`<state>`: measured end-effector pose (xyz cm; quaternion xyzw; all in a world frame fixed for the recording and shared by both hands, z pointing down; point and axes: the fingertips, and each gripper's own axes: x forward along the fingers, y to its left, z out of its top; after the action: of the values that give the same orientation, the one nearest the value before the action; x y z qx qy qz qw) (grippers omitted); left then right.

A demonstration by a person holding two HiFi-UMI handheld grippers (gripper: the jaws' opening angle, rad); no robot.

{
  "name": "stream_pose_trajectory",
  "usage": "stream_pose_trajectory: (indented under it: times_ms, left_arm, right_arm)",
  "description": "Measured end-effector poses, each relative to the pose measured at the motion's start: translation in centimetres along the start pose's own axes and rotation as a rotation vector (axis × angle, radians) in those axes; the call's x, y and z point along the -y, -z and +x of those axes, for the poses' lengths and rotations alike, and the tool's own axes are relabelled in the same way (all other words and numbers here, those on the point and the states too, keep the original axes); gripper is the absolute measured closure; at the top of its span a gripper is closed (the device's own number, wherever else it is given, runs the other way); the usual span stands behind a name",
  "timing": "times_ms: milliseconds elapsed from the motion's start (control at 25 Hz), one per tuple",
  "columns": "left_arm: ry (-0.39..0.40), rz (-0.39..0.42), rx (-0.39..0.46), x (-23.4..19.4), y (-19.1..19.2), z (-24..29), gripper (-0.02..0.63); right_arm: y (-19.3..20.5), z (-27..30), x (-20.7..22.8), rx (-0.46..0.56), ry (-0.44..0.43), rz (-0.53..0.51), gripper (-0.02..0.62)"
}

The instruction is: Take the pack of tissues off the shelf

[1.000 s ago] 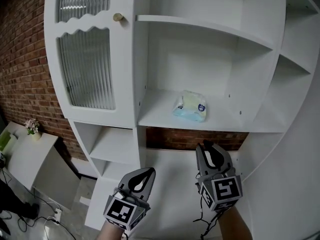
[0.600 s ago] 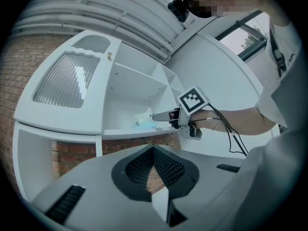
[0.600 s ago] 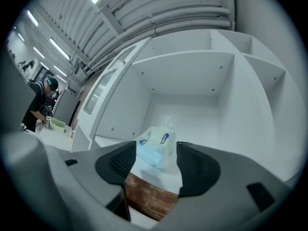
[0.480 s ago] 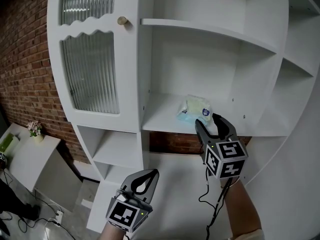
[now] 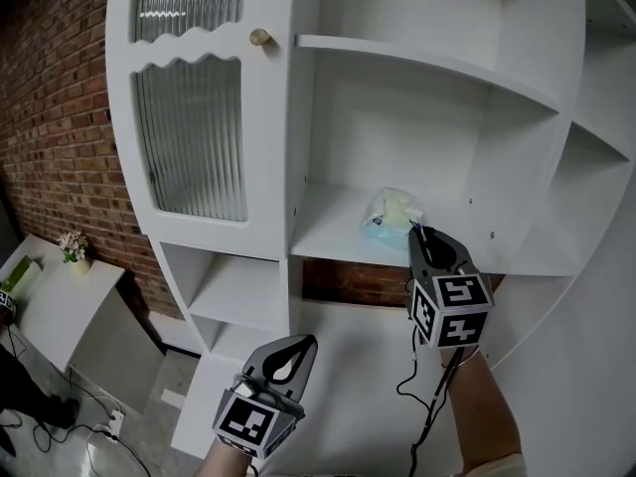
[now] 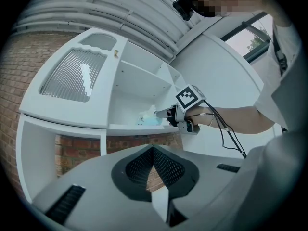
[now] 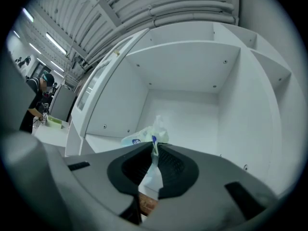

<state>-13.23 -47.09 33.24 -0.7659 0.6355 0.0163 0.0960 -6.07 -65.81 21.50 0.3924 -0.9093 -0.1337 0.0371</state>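
Note:
The pack of tissues [image 5: 390, 211], pale green and blue in a clear wrapper, lies on the middle shelf [image 5: 328, 235] of a white cabinet. My right gripper [image 5: 418, 231] reaches up to its near edge. In the right gripper view the jaws are closing, with the pack's [image 7: 142, 135] wrapper edge pinched between the fingertips of the right gripper [image 7: 154, 149]. My left gripper [image 5: 298, 345] hangs low in front of the cabinet, shut and empty. The left gripper view shows that gripper [image 6: 154, 150] with jaws together and, beyond it, the right gripper [image 6: 160, 113] at the pack [image 6: 147, 119].
A ribbed-glass door [image 5: 191, 137] with a brass knob [image 5: 260, 37] closes the compartment to the left. Another shelf [image 5: 427, 66] spans above the pack. A brick wall [image 5: 55, 127] and a small white table [image 5: 55, 301] with a flower pot [image 5: 72, 249] stand at the left.
My right gripper rose from below the shelf to the pack, stood open in front of it half a second ago, and now pinches its near edge. The left gripper stayed low.

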Motion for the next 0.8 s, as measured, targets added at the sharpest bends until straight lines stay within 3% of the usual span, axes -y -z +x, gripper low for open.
stream_pose_trajectory:
  times_ms: [400,640,800]
  left_arm:
    - [-0.037,-0.025,-0.011,1.1,-0.3,-1.9,0.594]
    - [-0.003,0.009,-0.044,4.4,-0.6,-3.6,0.594]
    - [-0.01,0.005,-0.052,6.0,-0.7,-5.1,0.594]
  right_arm:
    - [-2.1,-5.2,-0.8,0.116,0.016,-0.042,0.578]
    - [-1.6,-10.3,-1.7,0.161,0.021,-0.097,0.58]
    - [0.2,-13.9,-2.9,0.16,-0.001,-0.066,0.581]
